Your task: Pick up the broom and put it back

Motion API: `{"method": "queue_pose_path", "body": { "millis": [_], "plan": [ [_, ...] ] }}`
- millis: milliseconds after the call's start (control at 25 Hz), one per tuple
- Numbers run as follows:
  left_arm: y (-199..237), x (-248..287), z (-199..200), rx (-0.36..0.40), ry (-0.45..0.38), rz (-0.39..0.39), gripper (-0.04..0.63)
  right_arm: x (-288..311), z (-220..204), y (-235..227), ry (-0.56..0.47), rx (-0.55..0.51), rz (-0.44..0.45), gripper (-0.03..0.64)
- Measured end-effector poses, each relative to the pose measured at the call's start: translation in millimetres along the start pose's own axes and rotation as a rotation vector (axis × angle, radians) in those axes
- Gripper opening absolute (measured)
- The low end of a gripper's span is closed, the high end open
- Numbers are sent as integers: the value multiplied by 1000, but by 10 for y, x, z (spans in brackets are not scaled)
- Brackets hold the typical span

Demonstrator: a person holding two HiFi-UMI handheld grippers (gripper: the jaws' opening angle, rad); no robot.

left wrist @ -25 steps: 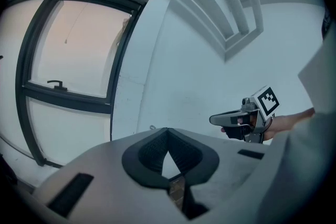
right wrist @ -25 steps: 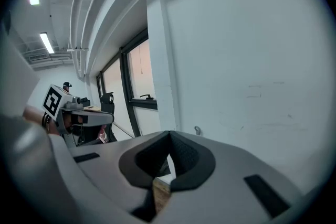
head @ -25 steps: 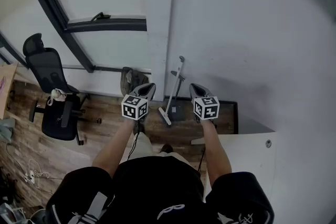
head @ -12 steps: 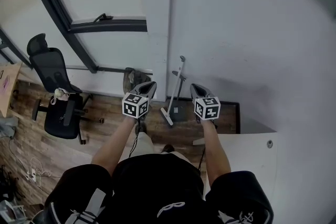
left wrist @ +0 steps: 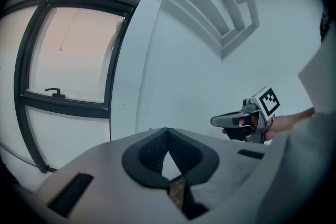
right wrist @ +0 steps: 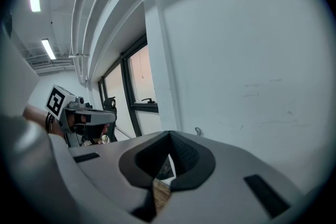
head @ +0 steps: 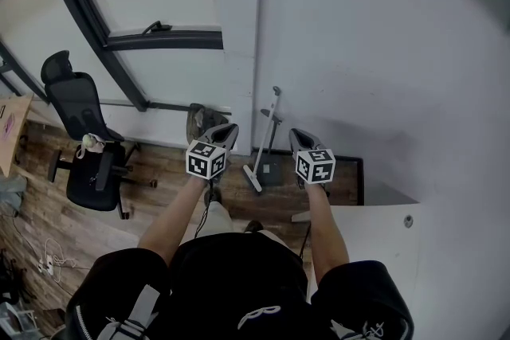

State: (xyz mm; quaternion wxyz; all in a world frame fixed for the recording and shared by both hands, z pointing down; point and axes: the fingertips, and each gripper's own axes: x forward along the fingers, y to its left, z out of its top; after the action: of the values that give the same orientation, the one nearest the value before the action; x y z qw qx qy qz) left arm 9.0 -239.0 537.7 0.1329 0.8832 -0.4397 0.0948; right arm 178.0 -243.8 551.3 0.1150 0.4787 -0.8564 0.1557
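Mia: What are the claws doing?

Ben: The left claw (left wrist: pixel 167 132) is pressed together. Nothing is in it. The right claw (right wrist: pixel 169 136) is pressed together too, and it is empty as well.

Mia: Where do they point?

Ben: Both point ahead at the wall (head: pixel 382 52) and a little down. The person holds them side by side.

Mia: And the broom?

Ben: The broom (head: pixel 265 135) is past the claws. In the head view it shows in the gap between them. Its long white stick leans up on the wall, and its bottom end sits on the floor (head: pixel 159 195). A dark flat thing (head: pixel 270 169) lies right beside that end. It may be a dustpan, but that is hard to tell.

Mia: Does a claw touch the broom?

Ben: No. Both are apart from it.

Mia: So is the job done?

Ben: It is hard to say. The broom stands neat by the wall, so it may be back in its spot already. Or the job has not begun, and then all of it is left: a claw has to open, reach the stick, pinch it, lift it, and set it back.
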Motion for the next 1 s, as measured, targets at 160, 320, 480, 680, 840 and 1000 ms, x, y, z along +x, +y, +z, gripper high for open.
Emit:
{"method": "queue_pose_path", "body": {
  "millis": [160, 320, 480, 680, 840, 1000],
  "plan": [
    [12, 0, -3, -12, -11, -5, 17, 8, -23, 16, 1, 0, 19, 25],
    [44, -18, -17, -16, -9, 4, 17, 3, -31, 32, 5, 0, 19, 25],
    [82, -28, -69, -25, -5, 18, 17, 15, -54, 31, 6, 1, 18, 23],
    [94, -64, -84, -29, -7, 27, 17, -2, -53, 22, 3, 0, 21, 25],
    [120, -93, -80, -33, -12, 31, 17, 1, -68, 31, 6, 0, 19, 25],
    [121, -103, -98, -40, -14, 36, 17, -3, -83, 27, 8, -1, 21, 25]
  ]
}}
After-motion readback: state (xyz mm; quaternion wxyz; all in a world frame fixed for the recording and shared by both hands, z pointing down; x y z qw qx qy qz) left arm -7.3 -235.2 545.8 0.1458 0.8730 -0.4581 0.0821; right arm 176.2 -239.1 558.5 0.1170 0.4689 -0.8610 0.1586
